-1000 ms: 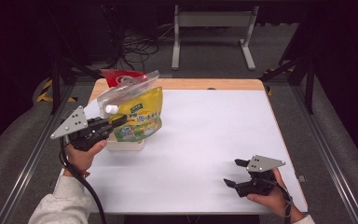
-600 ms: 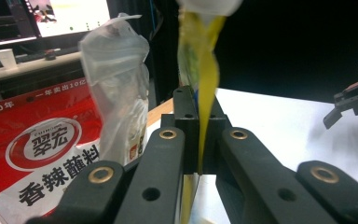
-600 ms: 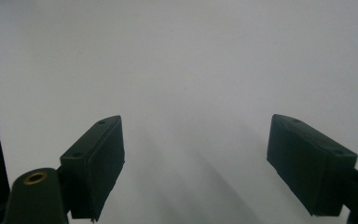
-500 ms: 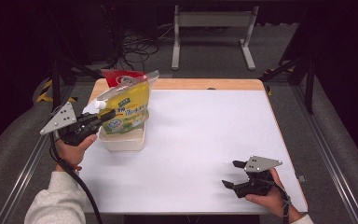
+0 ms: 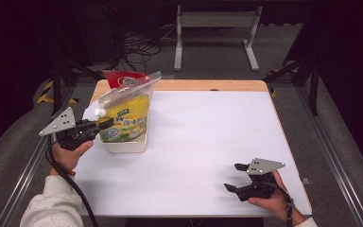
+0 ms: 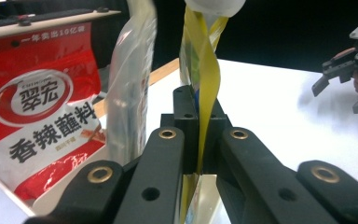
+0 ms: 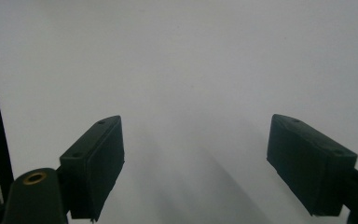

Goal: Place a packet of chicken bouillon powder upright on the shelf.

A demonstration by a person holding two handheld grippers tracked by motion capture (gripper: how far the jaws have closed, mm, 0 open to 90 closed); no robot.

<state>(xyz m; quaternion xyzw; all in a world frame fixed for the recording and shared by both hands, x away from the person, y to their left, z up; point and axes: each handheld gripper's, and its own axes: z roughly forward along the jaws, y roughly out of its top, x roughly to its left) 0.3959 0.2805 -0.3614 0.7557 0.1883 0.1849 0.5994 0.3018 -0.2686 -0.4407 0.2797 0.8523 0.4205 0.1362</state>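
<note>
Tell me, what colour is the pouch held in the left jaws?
Mostly yellow, with a white spout cap; the pouch shows best in the high view.

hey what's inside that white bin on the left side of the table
The white bin holds a yellow spouted pouch, pinched by the left gripper, a clear plastic bag and a red seasoning packet behind. The bin's bottom is covered.

Yellow pouch [image 5: 125, 122]: glossy plastic film, crinkled. Red sachet [image 6: 37, 116]: shiny printed foil-like plastic. White tub [image 5: 125, 145]: smooth matt plastic. Table [image 5: 208, 142]: matt white top, wooden edge at upper frame. Left gripper [image 6: 198, 140] jaws: matt black plastic, brass-coloured rivets.
</note>
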